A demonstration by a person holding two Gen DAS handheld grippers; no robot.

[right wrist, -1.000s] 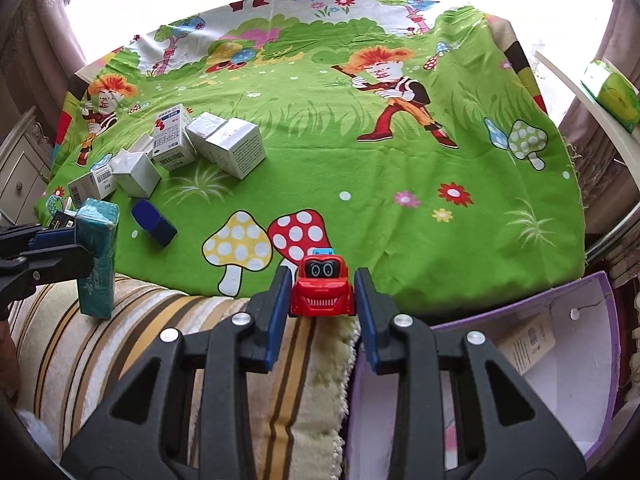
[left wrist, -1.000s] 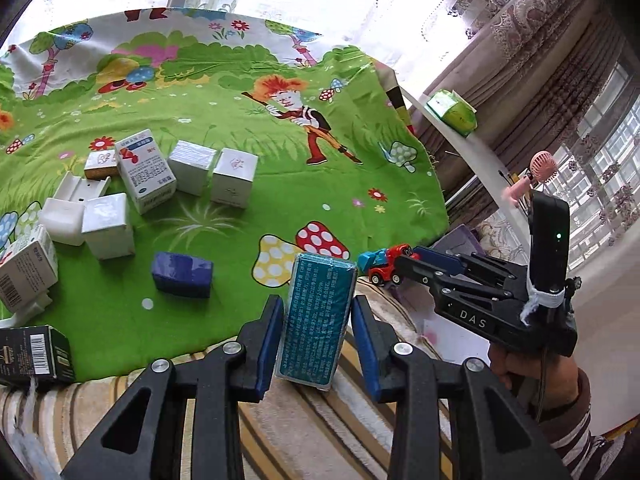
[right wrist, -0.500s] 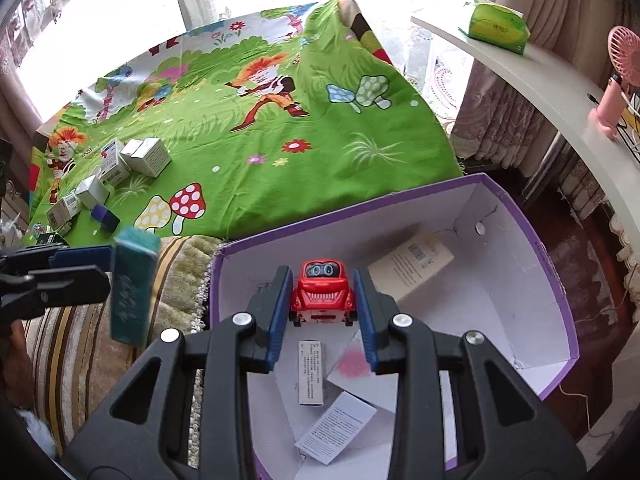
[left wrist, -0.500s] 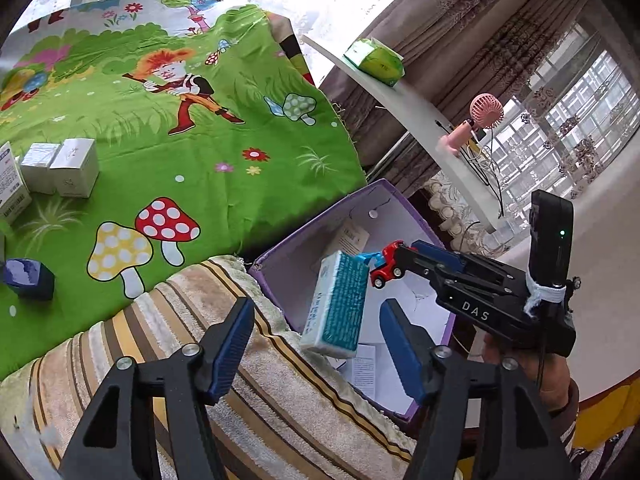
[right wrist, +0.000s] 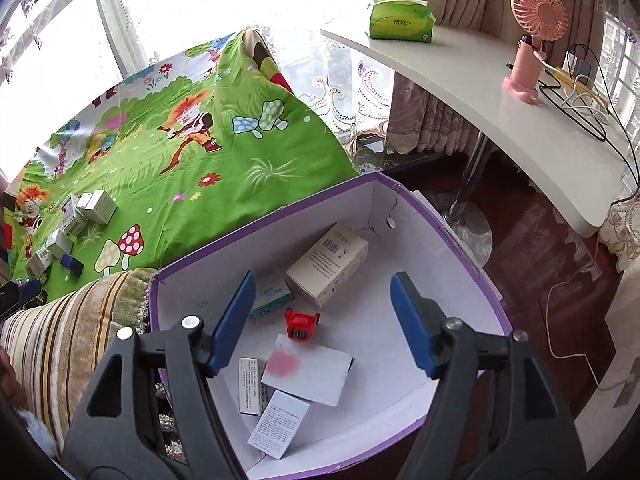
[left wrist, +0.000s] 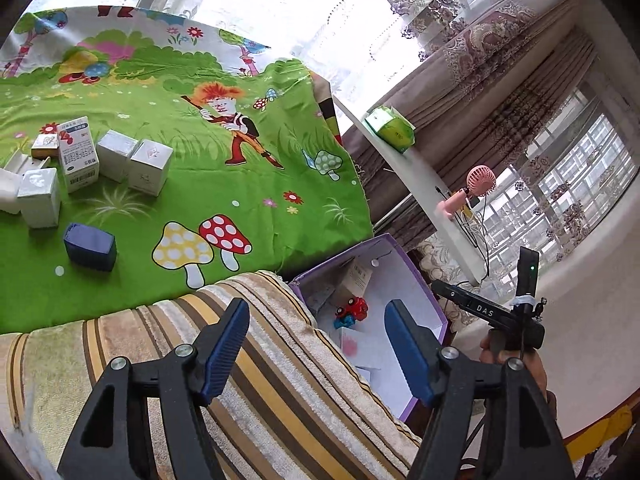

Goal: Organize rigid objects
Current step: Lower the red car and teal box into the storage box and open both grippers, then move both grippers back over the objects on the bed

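Both grippers have just let go: the right gripper (right wrist: pixel 322 320) hangs over the purple box (right wrist: pixel 440 228), jaws just opened wide and empty, with the red toy car (right wrist: pixel 301 323) lying on the box floor beside the teal carton (right wrist: pixel 269 298). The left gripper (left wrist: pixel 318 354) has also just spread open, holding nothing, above the striped towel (left wrist: pixel 256 364). Risk, I'd say: swinging back carelessly could knock over the cartons (left wrist: pixel 116 160) on the green sheet (left wrist: pixel 248 184).

Pink fan (right wrist: pixel 535 36) on white shelf (right wrist: pixel 500 92)
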